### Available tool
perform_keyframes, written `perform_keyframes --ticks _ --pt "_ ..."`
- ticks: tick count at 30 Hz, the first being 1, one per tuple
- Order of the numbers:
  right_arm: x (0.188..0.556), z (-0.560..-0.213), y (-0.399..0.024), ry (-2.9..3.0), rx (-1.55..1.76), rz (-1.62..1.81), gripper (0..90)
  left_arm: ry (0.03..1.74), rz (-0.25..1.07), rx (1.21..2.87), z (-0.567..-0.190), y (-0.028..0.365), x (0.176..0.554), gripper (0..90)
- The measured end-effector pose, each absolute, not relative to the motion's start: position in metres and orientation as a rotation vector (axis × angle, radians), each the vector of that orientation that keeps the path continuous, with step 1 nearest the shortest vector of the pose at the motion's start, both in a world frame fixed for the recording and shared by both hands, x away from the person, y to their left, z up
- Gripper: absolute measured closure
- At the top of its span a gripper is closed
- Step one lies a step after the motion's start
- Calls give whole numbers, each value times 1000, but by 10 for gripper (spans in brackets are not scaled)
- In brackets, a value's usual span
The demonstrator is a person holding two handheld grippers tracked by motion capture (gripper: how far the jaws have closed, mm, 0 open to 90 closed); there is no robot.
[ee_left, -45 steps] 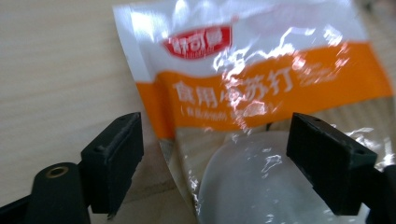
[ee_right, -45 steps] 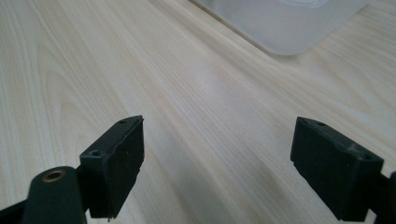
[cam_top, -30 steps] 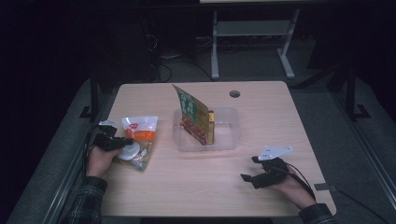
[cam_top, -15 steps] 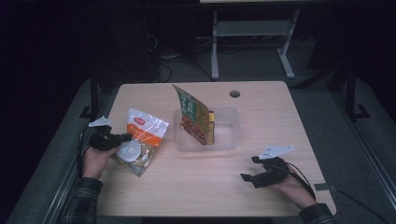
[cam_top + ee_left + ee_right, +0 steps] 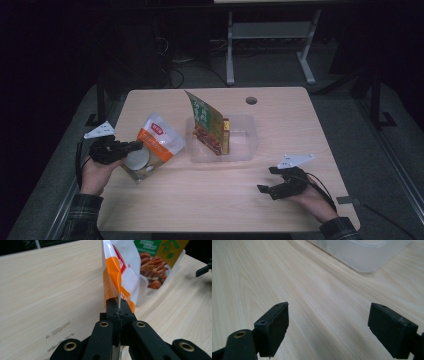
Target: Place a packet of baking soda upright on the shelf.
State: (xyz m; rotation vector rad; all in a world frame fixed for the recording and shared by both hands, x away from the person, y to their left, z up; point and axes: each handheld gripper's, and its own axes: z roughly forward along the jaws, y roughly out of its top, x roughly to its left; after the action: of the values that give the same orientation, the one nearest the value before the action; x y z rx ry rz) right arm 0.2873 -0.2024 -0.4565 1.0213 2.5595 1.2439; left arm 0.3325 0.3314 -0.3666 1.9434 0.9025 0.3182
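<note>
once clamped on orange-white pouch, left gripper lifted it off table; clear bin next; right gripper agape, idle.

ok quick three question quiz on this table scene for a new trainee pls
1. True or false: the left tool is shut on an edge of the white and orange plastic snack pouch.
2. Which thing stands in the clear plastic tub?
A. the green and yellow snack bag
B. a red mug
C. a blue sponge
3. Fill in: the right tool rests on the light wooden table with its jaws ____.

Key: 1 true; 2 A; 3 open
</note>
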Motion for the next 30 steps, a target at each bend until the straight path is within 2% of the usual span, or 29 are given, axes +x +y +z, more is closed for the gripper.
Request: perform_keyframes --ticks 14,18,30 --pt "288 -451 -197 2592 1007 1304 145 731 256 1882 -333 309 316 899" --pt "288 -449 -195 2586 1001 1335 146 678 195 1840 -329 292 312 899" --pt "285 -437 -182 2537 921 1505 168 572 115 1787 -332 228 305 899"
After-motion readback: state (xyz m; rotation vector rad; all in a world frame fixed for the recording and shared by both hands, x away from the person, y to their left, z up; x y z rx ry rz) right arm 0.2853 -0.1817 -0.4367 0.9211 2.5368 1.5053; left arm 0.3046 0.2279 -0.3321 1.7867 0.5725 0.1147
